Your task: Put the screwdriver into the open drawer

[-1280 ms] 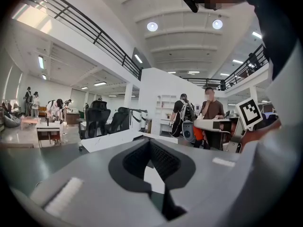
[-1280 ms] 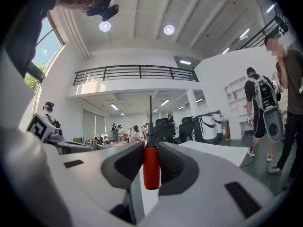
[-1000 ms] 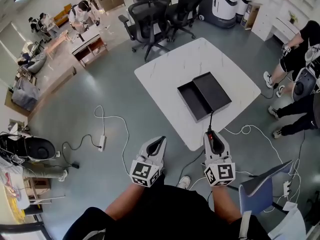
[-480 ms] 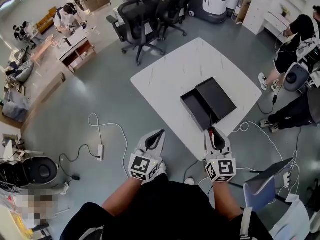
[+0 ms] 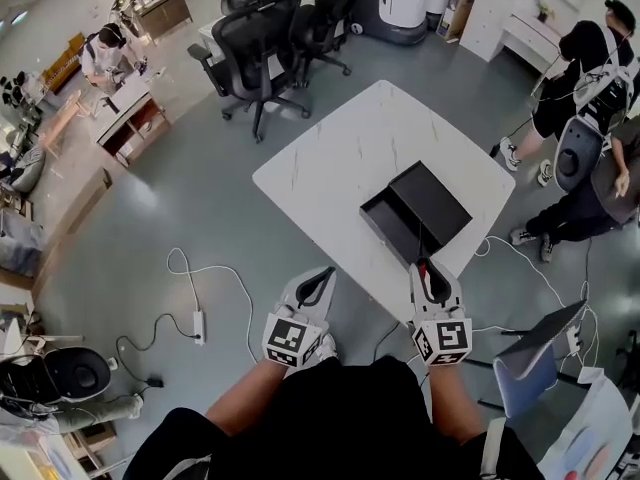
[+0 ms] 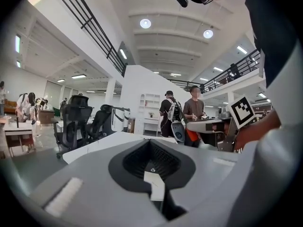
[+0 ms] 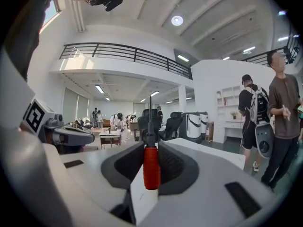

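Observation:
A black drawer [image 5: 386, 220] lies pulled out of its black box [image 5: 432, 198] on the white table [image 5: 340, 158]. My right gripper [image 5: 428, 274] hovers at the table's near edge, just short of the drawer, shut on the screwdriver [image 7: 151, 167]. The red handle sits between the jaws and the dark shaft [image 5: 420, 240] points toward the drawer. In the right gripper view the gripper [image 7: 151, 150] points nearly level over the tabletop. My left gripper [image 5: 318, 284] is off the table's near left edge, shut with nothing in it, as the left gripper view [image 6: 154, 162] also shows.
Black office chairs [image 5: 250, 48] stand beyond the table. White cables [image 5: 215, 273] and a power strip [image 5: 198, 323] lie on the grey floor at left. People [image 5: 585, 88] stand at the right, and a grey-blue chair [image 5: 530, 358] is beside my right arm.
Both grippers have moved forward toward the table, so the drawer now lies closer to the right gripper. The screwdriver stays gripped throughout.

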Demonstrator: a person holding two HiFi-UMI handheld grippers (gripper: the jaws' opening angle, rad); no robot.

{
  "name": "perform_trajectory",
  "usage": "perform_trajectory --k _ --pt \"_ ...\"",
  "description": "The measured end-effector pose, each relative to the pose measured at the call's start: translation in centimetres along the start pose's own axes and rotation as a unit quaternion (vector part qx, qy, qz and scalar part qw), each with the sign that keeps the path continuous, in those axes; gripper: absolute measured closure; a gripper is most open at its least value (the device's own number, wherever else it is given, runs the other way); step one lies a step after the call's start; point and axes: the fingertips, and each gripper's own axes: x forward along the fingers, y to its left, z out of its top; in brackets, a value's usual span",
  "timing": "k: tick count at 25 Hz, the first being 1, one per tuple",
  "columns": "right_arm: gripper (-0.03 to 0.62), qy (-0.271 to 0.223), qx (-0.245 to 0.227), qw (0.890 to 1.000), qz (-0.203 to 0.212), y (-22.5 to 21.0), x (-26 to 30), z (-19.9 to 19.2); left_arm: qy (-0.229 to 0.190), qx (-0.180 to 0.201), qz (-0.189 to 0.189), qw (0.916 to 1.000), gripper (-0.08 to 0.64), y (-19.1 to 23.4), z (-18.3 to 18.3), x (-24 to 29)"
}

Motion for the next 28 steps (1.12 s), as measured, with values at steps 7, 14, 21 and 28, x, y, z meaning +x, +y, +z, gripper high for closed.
perform_trajectory --k 7,14,21,28 --pt "0.506 0.014 -0.017 1.0 -0.013 -1.8 1.0 -0.7 0.004 0.002 -0.015 0.9999 0.551 -0.4 0.1 1.9" --pt "0.506 0.058 -0.03 0.998 0.009 -4.2 2.8 -3.0 0.008 0.0 0.005 1.0 0.551 -1.3 0.2 5.0" --pt "0.506 0.097 -0.037 0.994 0.046 -5.8 5.2 -5.3 0.015 -0.011 0.039 0.9991 0.551 -1.5 0.1 7.1" --pt "0.506 0.186 -0.044 0.98 0.057 -6.2 8.6 -9.4 0.016 -0.014 0.053 0.9984 0.551 -0.7 0.2 7.7"
